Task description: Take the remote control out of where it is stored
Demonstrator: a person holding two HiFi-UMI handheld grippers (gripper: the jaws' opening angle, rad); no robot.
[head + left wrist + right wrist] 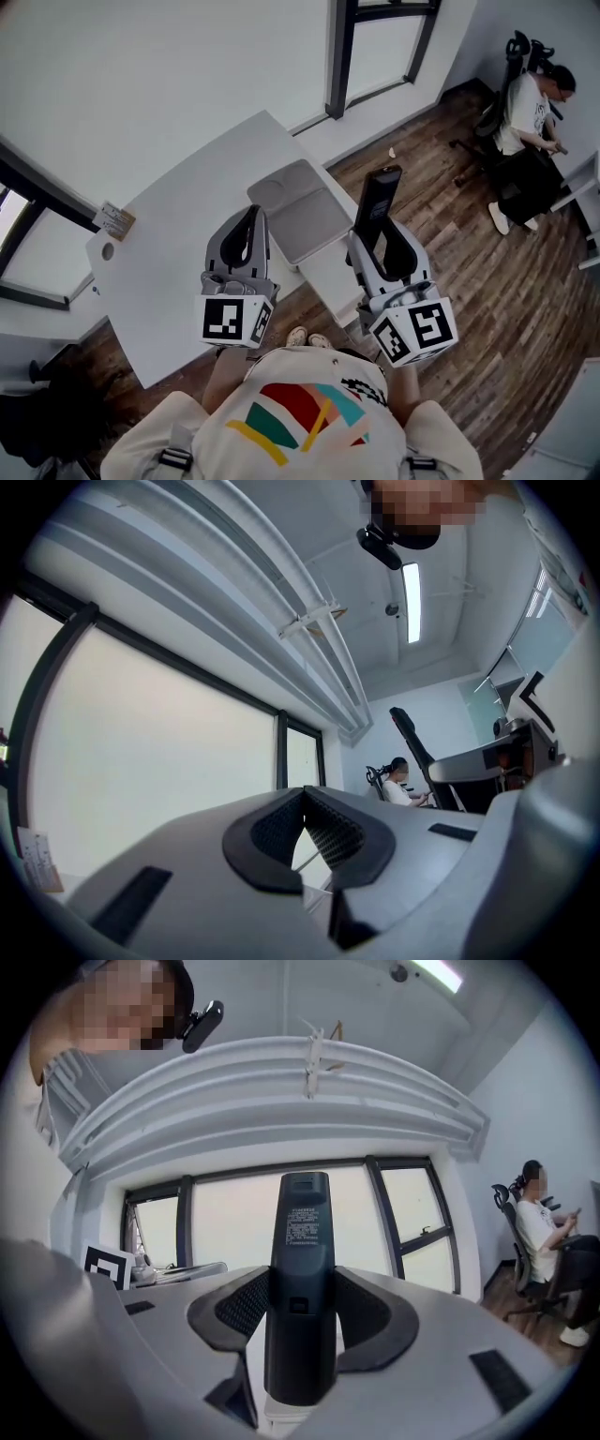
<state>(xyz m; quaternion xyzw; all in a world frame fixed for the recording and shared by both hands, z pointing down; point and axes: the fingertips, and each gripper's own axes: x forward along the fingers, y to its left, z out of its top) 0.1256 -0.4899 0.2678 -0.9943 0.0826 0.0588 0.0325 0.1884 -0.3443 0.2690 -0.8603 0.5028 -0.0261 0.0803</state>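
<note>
The black remote control (376,208) stands upright between the jaws of my right gripper (380,234), above the right end of the white table (178,253). In the right gripper view the remote (300,1269) shows its back, with a printed label, and both ribbed pads press on its sides; the right gripper (300,1288) is shut on it. My left gripper (250,221) is held up beside it on the left, over the table. Its jaws (303,797) meet at the tips with nothing between them.
A flat grey tray (309,220) with a round recess lies on the table just beyond both grippers. A small card (114,220) lies at the table's far left corner. A person sits on an office chair (525,112) at the far right, on wooden floor.
</note>
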